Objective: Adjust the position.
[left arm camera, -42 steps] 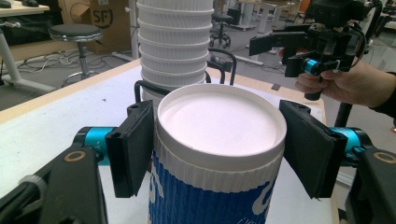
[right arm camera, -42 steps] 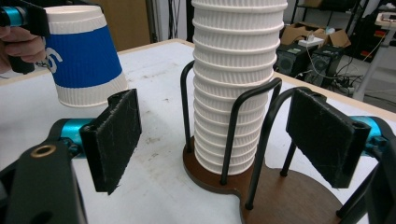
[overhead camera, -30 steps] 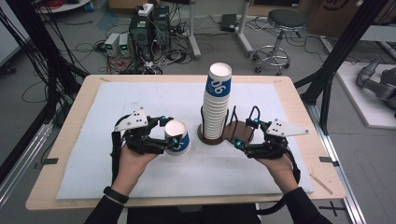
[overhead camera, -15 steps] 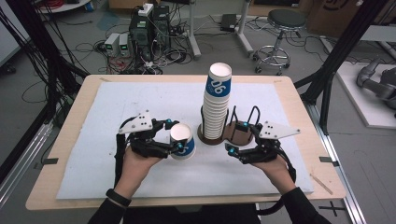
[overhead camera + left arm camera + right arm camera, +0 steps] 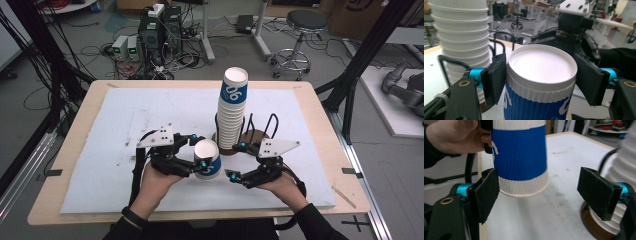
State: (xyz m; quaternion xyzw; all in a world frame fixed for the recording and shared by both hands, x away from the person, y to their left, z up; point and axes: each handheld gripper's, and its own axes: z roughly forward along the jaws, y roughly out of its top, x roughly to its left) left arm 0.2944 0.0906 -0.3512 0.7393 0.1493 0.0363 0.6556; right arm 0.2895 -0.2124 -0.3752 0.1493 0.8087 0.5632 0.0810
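Observation:
A blue and white paper cup hangs tilted just above the white mat, with my left gripper shut on it. In the left gripper view both pads press its ribbed white collar below a flat white end. My right gripper stands open just right of the cup, jaws pointed at it. In the right gripper view the cup hangs ahead of the open jaws, not touching either pad. A tall stack of like cups stands in a brown holder with black wire loops.
The white mat covers most of the wooden table. The stack rises just behind both grippers, seen as stacked rims and at the right edge. Cables, computers and a stool lie on the floor beyond the far edge.
My left gripper has carried the cup to the right and nearer the person. My right gripper has come left and nearer too, closing the gap to the cup.

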